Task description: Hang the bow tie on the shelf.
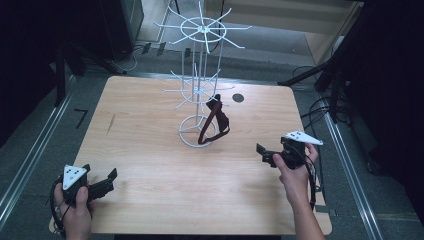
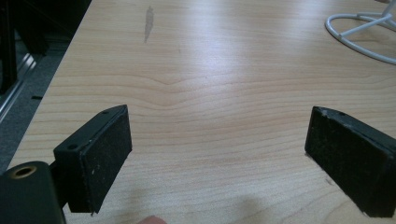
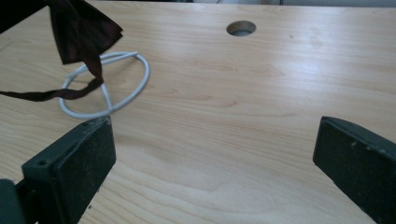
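A white wire display rack (image 1: 200, 75) with spoke hooks stands on the middle of the wooden table (image 1: 150, 160). A dark maroon bow tie (image 1: 216, 119) hangs from one of its lower hooks, and the strap loops down towards the base ring (image 1: 189, 138). My left gripper (image 1: 111, 181) is near the table's front left corner, open and holding nothing. My right gripper (image 1: 263, 154) hovers right of the rack, also open and holding nothing. In the right gripper view the bow tie (image 3: 79, 28) and the base ring (image 3: 114, 88) lie ahead to the left of the open gripper (image 3: 215, 144). The left gripper view has its gripper (image 2: 217, 140) open over bare wood, with the base ring (image 2: 359, 35) at the far right.
A round cable hole (image 1: 238, 97) sits in the table behind and right of the rack, also seen as the hole (image 3: 241, 28) in the right gripper view. A dark scuff (image 2: 148, 21) marks the wood on the left. Dark stands and cables line the floor around the table.
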Tool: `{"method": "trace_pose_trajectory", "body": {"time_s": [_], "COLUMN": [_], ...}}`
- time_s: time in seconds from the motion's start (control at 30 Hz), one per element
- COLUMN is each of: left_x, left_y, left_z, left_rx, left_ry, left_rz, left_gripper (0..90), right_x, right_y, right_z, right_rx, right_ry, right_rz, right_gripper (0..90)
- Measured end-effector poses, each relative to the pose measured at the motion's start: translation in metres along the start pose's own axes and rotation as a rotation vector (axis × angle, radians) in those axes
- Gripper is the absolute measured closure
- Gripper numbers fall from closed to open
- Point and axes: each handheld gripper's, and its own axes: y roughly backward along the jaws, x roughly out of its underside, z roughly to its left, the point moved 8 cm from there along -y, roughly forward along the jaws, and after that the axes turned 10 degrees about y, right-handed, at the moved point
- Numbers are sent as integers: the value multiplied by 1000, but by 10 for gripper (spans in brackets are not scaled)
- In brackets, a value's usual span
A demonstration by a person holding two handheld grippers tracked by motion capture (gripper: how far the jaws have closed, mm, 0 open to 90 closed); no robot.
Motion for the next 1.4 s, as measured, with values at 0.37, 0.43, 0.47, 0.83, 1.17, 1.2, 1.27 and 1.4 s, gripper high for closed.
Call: {"method": "trace_pose_trajectory", "body": {"time_s": [0.37, 0.43, 0.47, 0.83, 1.17, 1.2, 1.27, 1.4], "left_x": [0, 0, 0, 0, 0, 0, 0, 0], "left_y": [0, 0, 0, 1, 1, 1, 2, 1], "left_z": [0, 0, 0, 0, 0, 0, 0, -1], "left_rx": [0, -1, 0, 1, 0, 0, 1, 7], "left_ry": [5, 6, 5, 5, -1, 0, -1, -1], "left_rz": [-7, -9, -8, -9, -9, -9, -9, -4], "left_gripper": [79, 79, 79, 79, 79, 79, 79, 79], "right_x": [30, 35, 38, 75, 101, 104, 110, 120], "right_y": [13, 15, 16, 32, 60, 63, 68, 78], "right_z": [-18, -21, -22, -45, -61, -63, -65, -69], "right_rx": [23, 31, 34, 72, 103, 108, 112, 125], "right_ry": [-34, -37, -42, -91, -102, -104, -106, -117], "right_rz": [5, 10, 12, 8, 2, 2, 2, -10], "right_gripper": [0, 0, 0, 0, 2, 2, 3, 19]}}
